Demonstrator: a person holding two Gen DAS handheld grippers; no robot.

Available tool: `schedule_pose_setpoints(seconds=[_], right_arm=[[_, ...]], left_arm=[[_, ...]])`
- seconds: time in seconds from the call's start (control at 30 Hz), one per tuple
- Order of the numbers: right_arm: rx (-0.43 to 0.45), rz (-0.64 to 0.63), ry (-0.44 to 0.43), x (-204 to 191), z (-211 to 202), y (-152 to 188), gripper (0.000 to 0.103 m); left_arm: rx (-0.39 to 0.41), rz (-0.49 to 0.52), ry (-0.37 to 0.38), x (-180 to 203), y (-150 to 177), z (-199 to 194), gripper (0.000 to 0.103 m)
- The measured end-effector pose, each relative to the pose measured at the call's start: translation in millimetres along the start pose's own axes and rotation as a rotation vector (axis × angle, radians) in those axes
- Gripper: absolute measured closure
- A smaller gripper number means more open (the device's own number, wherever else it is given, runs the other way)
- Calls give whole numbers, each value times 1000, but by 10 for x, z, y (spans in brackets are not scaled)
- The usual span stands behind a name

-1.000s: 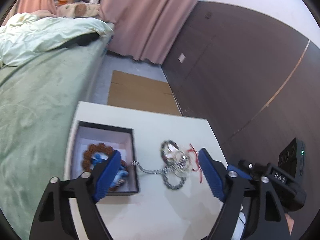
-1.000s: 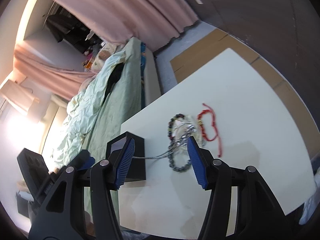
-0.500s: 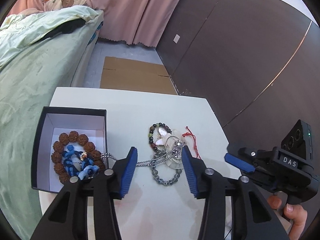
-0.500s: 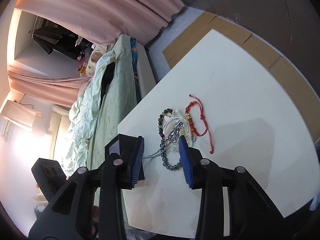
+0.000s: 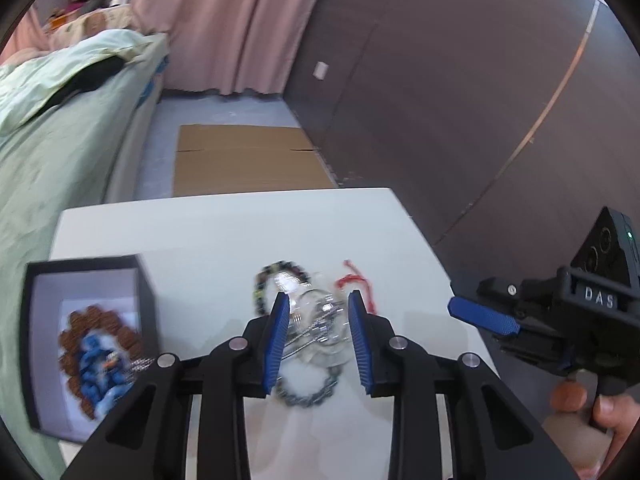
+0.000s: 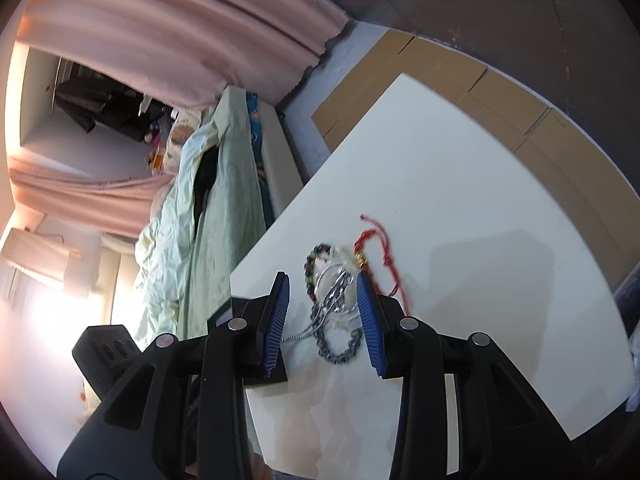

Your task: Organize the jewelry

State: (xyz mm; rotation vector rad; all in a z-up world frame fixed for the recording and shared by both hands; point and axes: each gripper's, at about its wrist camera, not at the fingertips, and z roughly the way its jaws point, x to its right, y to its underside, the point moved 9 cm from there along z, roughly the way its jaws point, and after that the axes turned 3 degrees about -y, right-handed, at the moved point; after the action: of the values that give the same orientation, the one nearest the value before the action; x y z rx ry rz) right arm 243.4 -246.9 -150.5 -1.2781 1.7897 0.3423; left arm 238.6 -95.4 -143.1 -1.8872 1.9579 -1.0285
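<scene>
Both grippers hang over the white table [image 5: 208, 240] with jaws parted, gripping nothing. The left gripper [image 5: 318, 344] frames the blurred jewelry tangle [image 5: 316, 320]; its silver chain [image 6: 298, 336] runs toward nine o'clock into the black box [image 5: 146, 300]. The right gripper [image 6: 326, 320] partly hides that box.

— How are your two grippers set?

— Your left gripper [image 5: 318, 338] points forward and down, its blue pads [image 5: 276, 344] parted with a moderate gap between them. Your right gripper [image 6: 326, 318] is likewise parted, pads [image 6: 370, 324] standing about as far apart.

— And where does each sit from the other?

— Your right gripper [image 5: 520, 320] shows at the right edge of the left wrist view, your hand [image 5: 600, 420] wrapped round its grip below.
</scene>
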Motion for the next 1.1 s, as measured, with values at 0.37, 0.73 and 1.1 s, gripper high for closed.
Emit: schedule_pose_setpoints(seconds=[0.37, 0.73, 1.1], right_arm=[[38, 60, -8, 165, -80, -300, 67], [36, 68, -19, 191, -48, -425, 67], [18, 30, 11, 149, 23, -319, 67]], left_arm=[[-53, 138, 3, 244, 47, 469, 78], [-144, 214, -34, 161, 214, 833, 82], [-103, 145, 10, 100, 104, 604, 88]])
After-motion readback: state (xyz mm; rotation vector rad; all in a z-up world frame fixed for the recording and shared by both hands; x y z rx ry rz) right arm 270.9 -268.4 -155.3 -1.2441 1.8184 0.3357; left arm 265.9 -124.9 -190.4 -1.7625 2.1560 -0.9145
